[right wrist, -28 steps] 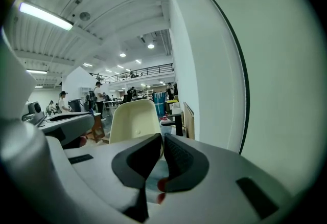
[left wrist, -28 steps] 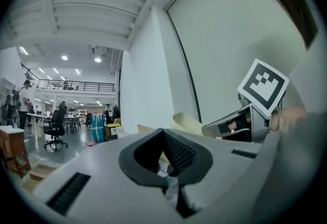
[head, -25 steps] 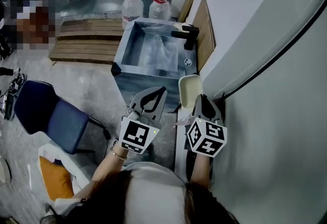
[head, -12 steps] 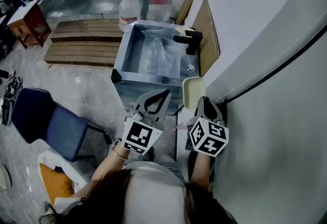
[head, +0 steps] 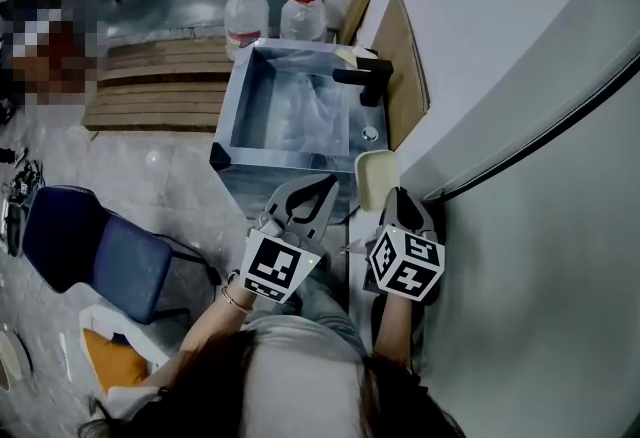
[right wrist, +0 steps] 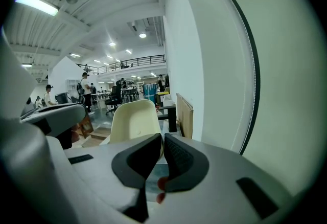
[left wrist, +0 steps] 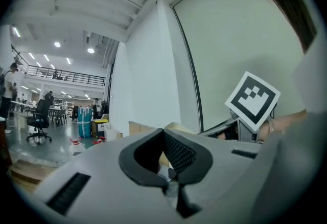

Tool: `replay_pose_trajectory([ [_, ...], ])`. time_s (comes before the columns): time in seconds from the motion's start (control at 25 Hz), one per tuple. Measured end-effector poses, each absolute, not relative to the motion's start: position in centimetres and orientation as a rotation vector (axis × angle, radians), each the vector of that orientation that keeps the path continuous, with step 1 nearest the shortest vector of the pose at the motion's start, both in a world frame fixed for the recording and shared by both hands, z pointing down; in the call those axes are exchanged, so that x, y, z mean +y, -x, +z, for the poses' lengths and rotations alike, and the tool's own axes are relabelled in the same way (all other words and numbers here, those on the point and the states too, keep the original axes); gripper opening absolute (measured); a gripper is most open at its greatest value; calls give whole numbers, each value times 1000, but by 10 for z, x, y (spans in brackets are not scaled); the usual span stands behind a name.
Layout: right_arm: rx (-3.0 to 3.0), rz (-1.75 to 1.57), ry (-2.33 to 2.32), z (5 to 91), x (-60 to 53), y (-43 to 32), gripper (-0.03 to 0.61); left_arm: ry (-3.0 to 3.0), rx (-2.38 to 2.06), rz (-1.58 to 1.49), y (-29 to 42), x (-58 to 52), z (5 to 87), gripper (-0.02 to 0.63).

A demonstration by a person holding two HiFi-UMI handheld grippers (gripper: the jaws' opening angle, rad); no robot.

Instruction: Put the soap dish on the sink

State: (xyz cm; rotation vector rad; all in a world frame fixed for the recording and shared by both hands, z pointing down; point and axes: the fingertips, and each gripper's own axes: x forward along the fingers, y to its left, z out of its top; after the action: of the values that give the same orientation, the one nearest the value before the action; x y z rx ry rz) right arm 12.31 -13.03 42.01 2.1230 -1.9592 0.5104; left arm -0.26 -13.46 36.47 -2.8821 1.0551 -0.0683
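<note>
The cream soap dish (head: 375,178) sticks out ahead of my right gripper (head: 393,196), which is shut on its near edge. In the right gripper view the soap dish (right wrist: 134,121) stands up just beyond the gripper (right wrist: 162,140). The steel sink (head: 228,114) with its black faucet (head: 362,76) lies a little ahead of both grippers. My left gripper (head: 326,182) is held beside the right one, left of the dish, with its jaws together and nothing between them. In the left gripper view its gripper (left wrist: 164,132) points toward the hall.
A white wall runs close along the right. A wooden board (head: 401,61) leans on it behind the sink. Two water jugs (head: 246,16) stand beyond the sink, a wooden pallet (head: 150,86) lies to its left, and a blue chair (head: 88,241) is at the lower left.
Both grippers and the dish keep nearly the same place and grip; only the head view drifts slightly.
</note>
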Motion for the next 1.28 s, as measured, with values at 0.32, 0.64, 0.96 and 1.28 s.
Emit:
replay_pose_trajectory([
  [0.32, -1938, 529, -2063, 440, -164, -143, 41, 2888, 1062, -87, -18, -167, 372, 3],
  [0.64, -1920, 562, -1997, 466, -205, -158, 41, 2889, 1075, -105, -38, -204, 377, 3],
  [0.96, -1900, 591, -1919, 502, -241, -165, 41, 2899, 1114, -142, -49, -238, 391, 3],
  [1.28, -1869, 621, -1856, 543, -266, -173, 41, 2888, 1180, -174, -51, -270, 403, 3],
])
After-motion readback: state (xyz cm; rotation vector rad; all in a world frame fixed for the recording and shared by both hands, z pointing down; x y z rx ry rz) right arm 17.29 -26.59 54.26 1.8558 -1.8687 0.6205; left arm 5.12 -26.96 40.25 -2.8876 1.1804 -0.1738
